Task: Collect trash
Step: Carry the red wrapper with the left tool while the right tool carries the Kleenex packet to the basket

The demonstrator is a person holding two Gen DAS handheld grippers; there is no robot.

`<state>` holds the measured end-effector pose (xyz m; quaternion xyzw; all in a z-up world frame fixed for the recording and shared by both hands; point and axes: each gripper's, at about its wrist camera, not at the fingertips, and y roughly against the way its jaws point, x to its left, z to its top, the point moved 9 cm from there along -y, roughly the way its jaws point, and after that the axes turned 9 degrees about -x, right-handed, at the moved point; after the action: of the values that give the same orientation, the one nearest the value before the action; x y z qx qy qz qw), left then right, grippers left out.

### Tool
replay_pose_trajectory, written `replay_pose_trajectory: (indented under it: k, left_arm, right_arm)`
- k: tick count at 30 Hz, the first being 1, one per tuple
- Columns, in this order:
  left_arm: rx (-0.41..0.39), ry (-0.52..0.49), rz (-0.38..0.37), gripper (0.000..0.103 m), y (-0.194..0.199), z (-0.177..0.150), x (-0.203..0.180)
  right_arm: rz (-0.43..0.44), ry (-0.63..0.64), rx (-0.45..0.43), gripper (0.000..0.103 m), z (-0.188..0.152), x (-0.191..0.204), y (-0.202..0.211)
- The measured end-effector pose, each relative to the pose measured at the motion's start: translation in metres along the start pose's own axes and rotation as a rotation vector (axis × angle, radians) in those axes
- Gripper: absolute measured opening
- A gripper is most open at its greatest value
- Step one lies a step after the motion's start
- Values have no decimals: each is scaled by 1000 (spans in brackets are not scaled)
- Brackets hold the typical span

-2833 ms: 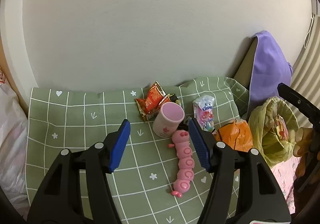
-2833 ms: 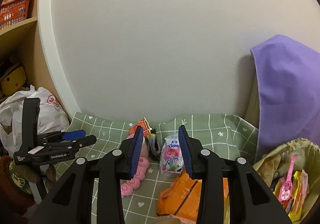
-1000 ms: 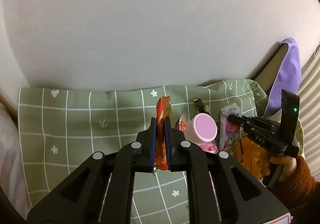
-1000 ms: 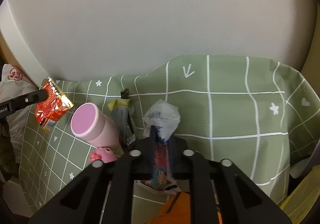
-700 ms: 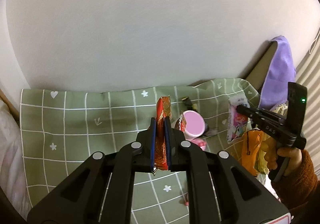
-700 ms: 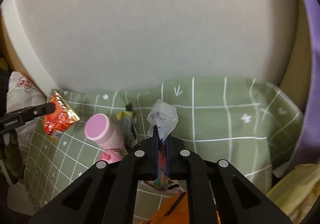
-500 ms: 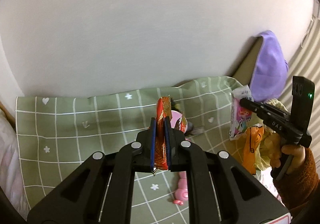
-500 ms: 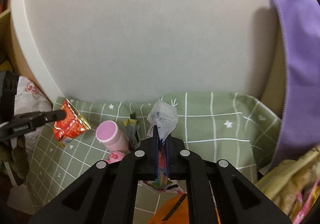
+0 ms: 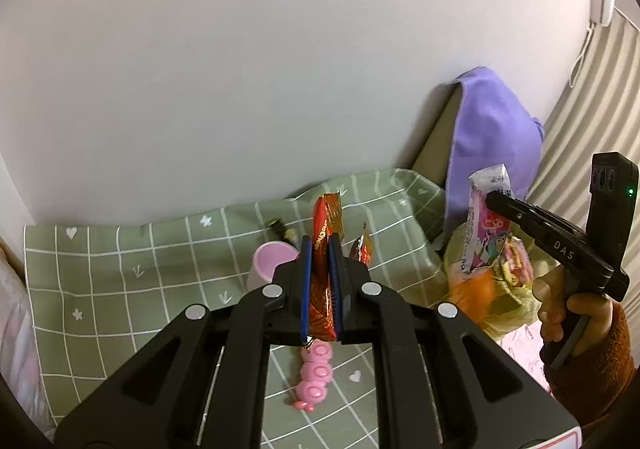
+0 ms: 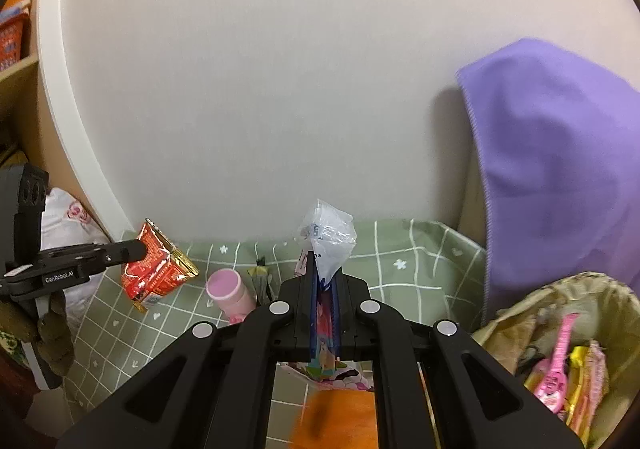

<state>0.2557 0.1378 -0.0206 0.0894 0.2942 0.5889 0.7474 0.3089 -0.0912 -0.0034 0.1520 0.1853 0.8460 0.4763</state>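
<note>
Left wrist view: our left hand-held gripper [image 9: 319, 249] is clenched on a red snack wrapper [image 9: 325, 269], held above the green checked cloth [image 9: 120, 273] near the pink cup [image 9: 266, 269] and pink caterpillar toy [image 9: 316, 377]. Right wrist view: our right hand-held gripper [image 10: 324, 269] is clamped on a colourful tissue packet [image 10: 328, 245], lifted off the cloth, with the yellow-green trash bag [image 10: 560, 313] to its right beside the purple cloth [image 10: 560, 169].

A lived-in home corner
Green checked cloth [image 9: 120, 269] with hearts, pink caterpillar toy [image 9: 316, 377] (child's), purple towel [image 10: 560, 169], shelf [image 10: 16, 65] by the wall
</note>
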Motion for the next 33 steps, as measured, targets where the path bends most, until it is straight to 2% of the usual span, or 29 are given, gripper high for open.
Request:
replay_pose_trajectory:
  k: [7, 18, 24, 28, 33]
  left_arm:
    - [-43, -9, -48, 8, 10, 10, -21]
    - [-73, -15, -69, 8, 14, 22, -34]
    - [-105, -64, -153, 8, 9, 49, -75]
    - [-113, -117, -253, 8, -3, 60, -119]
    - [-94, -197, -372, 8, -22, 60, -177]
  right_arm:
    - [-28, 8, -58, 7, 14, -5, 35]
    - [-49, -7, -96, 7, 24, -20, 54]
    - [-111, 10, -139, 7, 37, -40, 77]
    - [-180, -17, -177, 7, 44, -72, 103]
    - [-264, -34, -199, 8, 40, -101, 133]
